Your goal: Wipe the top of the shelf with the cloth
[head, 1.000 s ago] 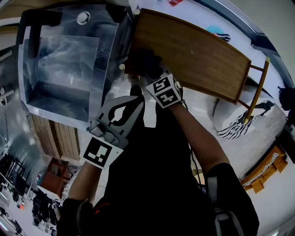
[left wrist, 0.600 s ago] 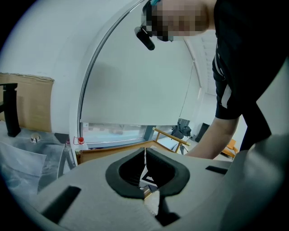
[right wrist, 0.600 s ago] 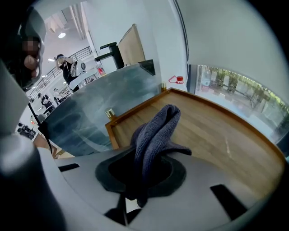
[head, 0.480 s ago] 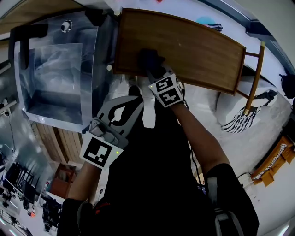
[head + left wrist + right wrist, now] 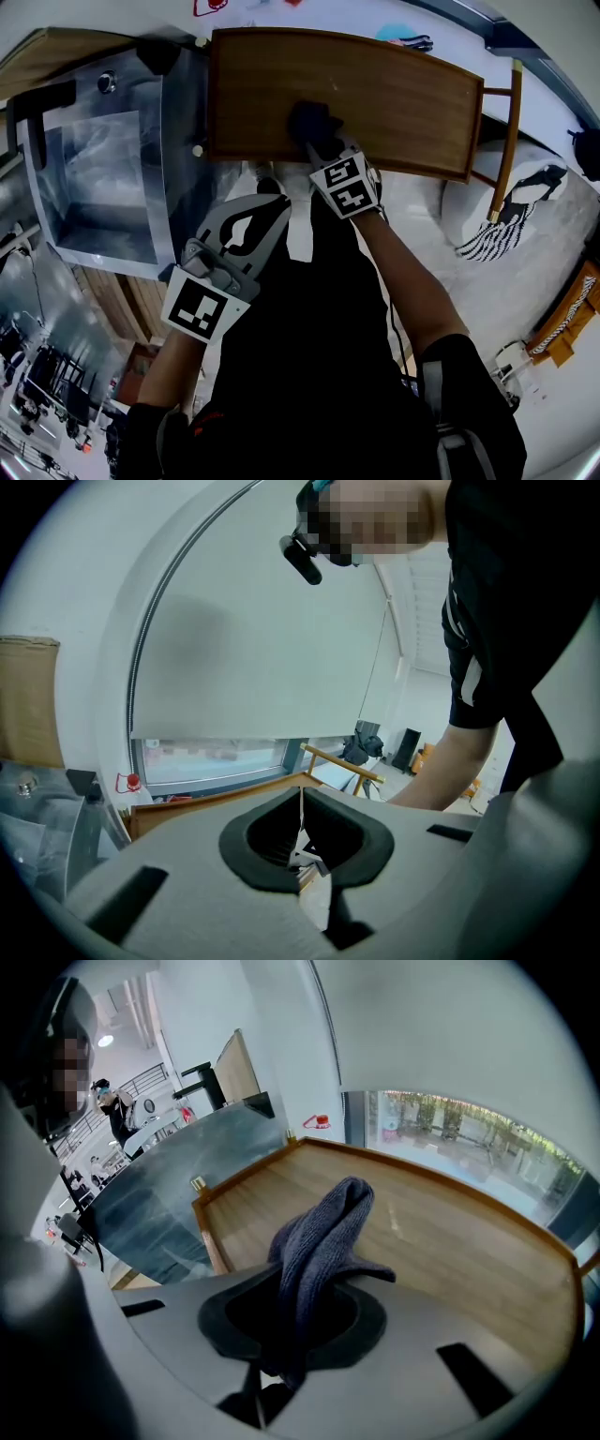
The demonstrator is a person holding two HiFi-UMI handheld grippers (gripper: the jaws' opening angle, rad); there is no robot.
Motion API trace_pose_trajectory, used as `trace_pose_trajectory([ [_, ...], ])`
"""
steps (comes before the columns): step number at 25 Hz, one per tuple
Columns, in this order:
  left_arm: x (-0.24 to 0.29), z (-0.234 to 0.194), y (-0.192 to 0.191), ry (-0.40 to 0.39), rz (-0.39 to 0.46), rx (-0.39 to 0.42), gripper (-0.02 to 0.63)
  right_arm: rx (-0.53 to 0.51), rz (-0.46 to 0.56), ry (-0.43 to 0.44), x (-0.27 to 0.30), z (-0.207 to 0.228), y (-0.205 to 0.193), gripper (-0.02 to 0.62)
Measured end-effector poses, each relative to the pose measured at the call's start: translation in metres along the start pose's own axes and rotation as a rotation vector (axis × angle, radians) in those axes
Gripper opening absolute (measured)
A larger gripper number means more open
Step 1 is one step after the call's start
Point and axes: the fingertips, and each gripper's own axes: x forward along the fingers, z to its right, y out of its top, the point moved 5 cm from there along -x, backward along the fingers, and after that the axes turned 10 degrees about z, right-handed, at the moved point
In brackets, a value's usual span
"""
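head view: your right tongs press the dark cloth onto the wooden shelf top, near its front edge. your left tongs hang by your body. left gripper view: these are closed on nothing. right gripper view: the cloth is pinched firmly. wiping looks under way, and you likely have most of the top left.

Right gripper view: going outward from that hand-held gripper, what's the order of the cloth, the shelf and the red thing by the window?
1. Cloth, clamped in the jaws.
2. Shelf, directly under the cloth.
3. Red thing, beyond the shelf's far edge.
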Motion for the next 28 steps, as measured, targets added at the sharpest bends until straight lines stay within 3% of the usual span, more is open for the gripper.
trace_pose_trajectory([
  [28,0.125,0.07,0.016,-0.234,-0.062,0.084,0.028,0.21,0.034,-0.217,-0.105,0.121,-0.078,0.055],
])
